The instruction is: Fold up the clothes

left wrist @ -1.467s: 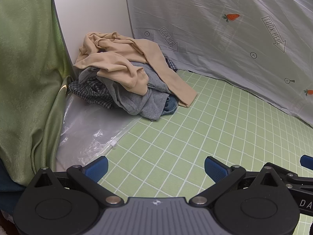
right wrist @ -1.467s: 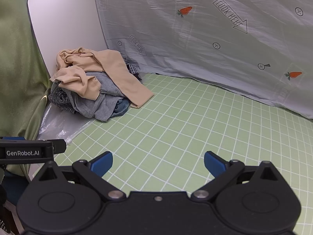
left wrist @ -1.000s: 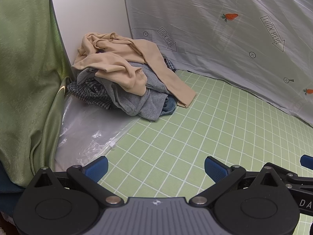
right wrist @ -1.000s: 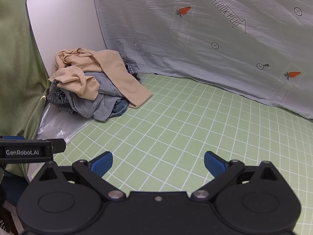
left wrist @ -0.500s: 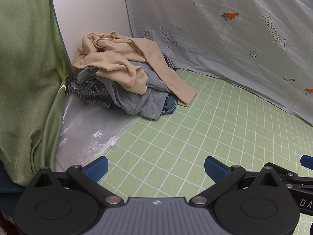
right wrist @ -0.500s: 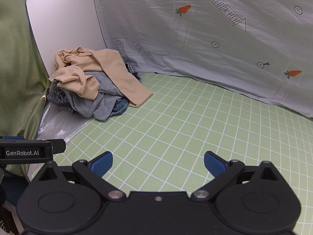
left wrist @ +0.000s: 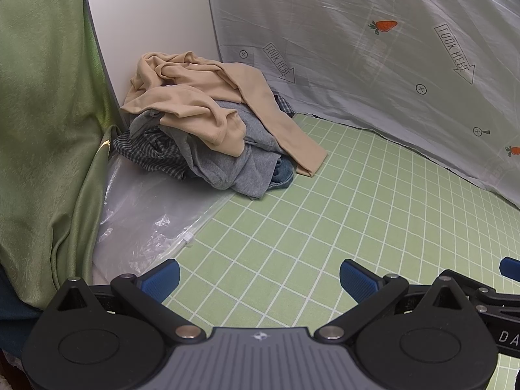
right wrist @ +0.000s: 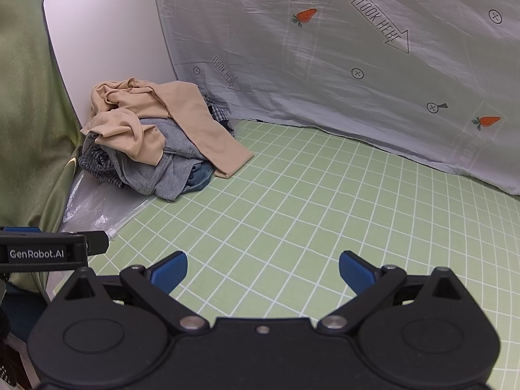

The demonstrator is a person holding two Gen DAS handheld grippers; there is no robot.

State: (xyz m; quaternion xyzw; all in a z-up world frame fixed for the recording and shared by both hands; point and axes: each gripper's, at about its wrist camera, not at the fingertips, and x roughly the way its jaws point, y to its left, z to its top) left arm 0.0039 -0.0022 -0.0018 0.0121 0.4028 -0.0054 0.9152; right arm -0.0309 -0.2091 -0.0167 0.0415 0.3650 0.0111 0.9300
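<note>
At the far left corner of the green gridded worktop [left wrist: 325,227], where a white panel [left wrist: 146,16] meets the grey printed sheet [left wrist: 357,65], the heap of clothes [left wrist: 208,136] is piled unfolded. A beige garment [left wrist: 195,104] is draped over the top, with one long part trailing down to the mat at the right of the heap; beneath it a grey garment [left wrist: 234,169], a dark checked one [left wrist: 152,152] and a bit of blue denim [left wrist: 284,170] are seen. Part of the heap rests on a clear plastic bag [left wrist: 139,214] beside the green curtain [left wrist: 42,113].

Both tools are released: the left tool [left wrist: 259,278] and the right tool [right wrist: 262,270] are held with jaws spread wide, nothing between them, low over the bare mat and well apart from the heap, which lies ahead and to the left of each.

No garment is judged to be taken yet. For the step in hand, the topmost beige piece is best taken alone, gripped at a free edge such as the trailing end, so that the layers below are not dragged along. It is then best carried to the open mat in front, where room for spreading is seen. A pinch too deep into the pile would likely catch the grey cloth as well.
</note>
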